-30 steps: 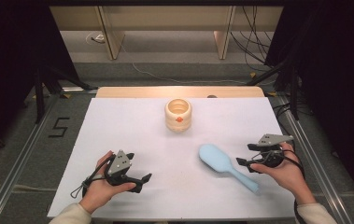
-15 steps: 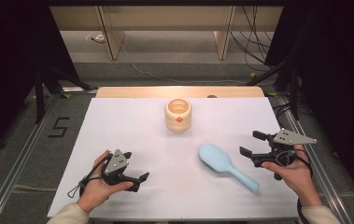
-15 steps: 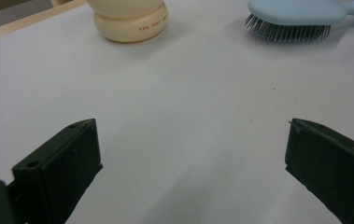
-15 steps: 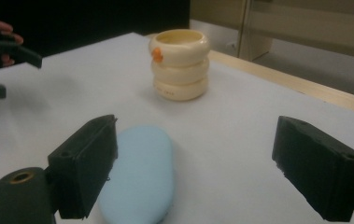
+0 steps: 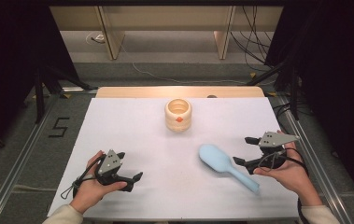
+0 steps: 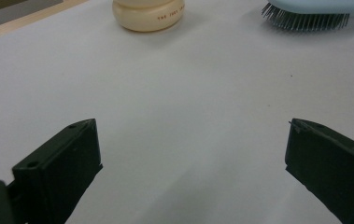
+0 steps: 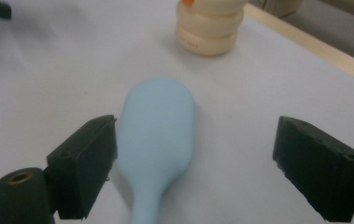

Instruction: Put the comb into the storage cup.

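A light blue hairbrush lies bristles down on the white table, its handle pointing to the front right. A cream ribbed pot with an orange mark stands at the middle back. My right gripper is held open just right of the brush. In the right gripper view the brush lies ahead between the jaws, nearer the left one, with the pot beyond. My left gripper rests open at the front left. Its view has the pot and the brush bristles far ahead.
A wooden strip borders the table's back edge. Metal rails run along both sides, with a floor mark "5" at the left. Cables and dark stands sit beyond the right rail.
The right hand has shifted slightly and raised its gripper beside the brush handle. The left hand has drifted a little toward the front left. Brush and pot have not moved.
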Demonstrator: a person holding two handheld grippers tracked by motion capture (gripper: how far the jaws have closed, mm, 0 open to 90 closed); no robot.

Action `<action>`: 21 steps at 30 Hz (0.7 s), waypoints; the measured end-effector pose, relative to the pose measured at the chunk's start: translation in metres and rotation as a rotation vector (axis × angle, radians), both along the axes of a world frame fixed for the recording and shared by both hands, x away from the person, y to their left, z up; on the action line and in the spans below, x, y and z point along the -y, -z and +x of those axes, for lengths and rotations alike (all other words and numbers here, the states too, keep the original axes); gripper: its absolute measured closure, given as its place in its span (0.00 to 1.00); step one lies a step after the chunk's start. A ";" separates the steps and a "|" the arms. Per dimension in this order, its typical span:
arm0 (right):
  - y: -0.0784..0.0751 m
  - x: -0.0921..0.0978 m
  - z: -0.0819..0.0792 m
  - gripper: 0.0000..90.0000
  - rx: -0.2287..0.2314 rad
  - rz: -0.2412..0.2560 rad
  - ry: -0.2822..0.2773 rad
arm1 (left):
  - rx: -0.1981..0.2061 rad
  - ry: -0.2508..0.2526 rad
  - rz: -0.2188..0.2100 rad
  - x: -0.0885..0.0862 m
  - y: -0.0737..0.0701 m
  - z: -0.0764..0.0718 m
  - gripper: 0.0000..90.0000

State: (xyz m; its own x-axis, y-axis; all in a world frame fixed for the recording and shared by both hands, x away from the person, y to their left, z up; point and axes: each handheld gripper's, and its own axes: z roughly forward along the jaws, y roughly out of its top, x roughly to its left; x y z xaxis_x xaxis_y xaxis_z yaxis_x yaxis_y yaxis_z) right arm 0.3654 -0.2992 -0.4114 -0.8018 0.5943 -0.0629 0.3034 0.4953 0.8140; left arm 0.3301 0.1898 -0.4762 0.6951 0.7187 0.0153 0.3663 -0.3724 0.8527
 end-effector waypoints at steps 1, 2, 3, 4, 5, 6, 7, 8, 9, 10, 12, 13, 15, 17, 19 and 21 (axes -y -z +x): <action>0.001 -0.001 0.001 0.16 -0.009 -0.051 -0.006 | -0.001 -0.001 -0.002 0.000 0.000 0.000 0.03; 0.001 -0.001 0.001 0.16 -0.009 -0.051 -0.006 | -0.002 -0.001 -0.001 0.000 0.000 0.000 0.03; 0.002 -0.003 0.002 0.16 -0.044 -0.078 -0.009 | -0.003 -0.001 0.002 0.001 0.001 0.000 0.03; 0.002 -0.003 0.002 0.16 -0.044 -0.078 -0.009 | -0.002 0.001 0.004 0.001 0.001 0.001 0.03; 0.004 -0.006 0.004 0.16 -0.089 -0.131 -0.006 | -0.004 0.000 0.001 0.001 0.001 0.001 0.03; 0.004 -0.006 0.004 0.16 -0.089 -0.131 -0.006 | -0.004 0.000 0.001 0.001 0.001 0.001 0.03; 0.005 -0.007 0.005 0.16 -0.101 -0.151 -0.004 | -0.005 0.001 0.002 0.001 0.001 0.001 0.03; 0.006 -0.010 0.006 0.16 -0.123 -0.181 -0.007 | -0.006 0.001 0.001 0.001 0.001 0.001 0.04; 0.007 -0.012 0.007 0.16 -0.141 -0.202 -0.017 | -0.007 0.003 0.002 0.001 0.002 0.001 0.04; 0.008 -0.014 0.007 0.16 -0.161 -0.224 -0.030 | -0.007 0.004 0.003 0.001 0.002 0.001 0.04; 0.011 -0.018 0.006 0.16 -0.200 -0.281 -0.045 | -0.011 0.006 0.004 0.002 0.002 0.002 0.04; 0.013 -0.020 0.006 0.17 -0.214 -0.310 -0.050 | -0.011 0.006 0.003 0.002 0.002 0.002 0.04; 0.017 -0.023 0.007 0.17 -0.245 -0.362 -0.047 | -0.008 0.007 0.004 0.002 0.002 0.002 0.04; 0.021 -0.028 0.009 0.18 -0.286 -0.428 -0.047 | -0.009 0.005 0.002 0.002 0.002 0.002 0.04; 0.022 -0.032 0.012 0.18 -0.293 -0.448 -0.050 | -0.010 0.004 0.002 0.002 0.003 0.002 0.04; 0.022 -0.034 0.012 0.18 -0.298 -0.454 -0.047 | -0.011 0.005 0.002 0.002 0.003 0.002 0.04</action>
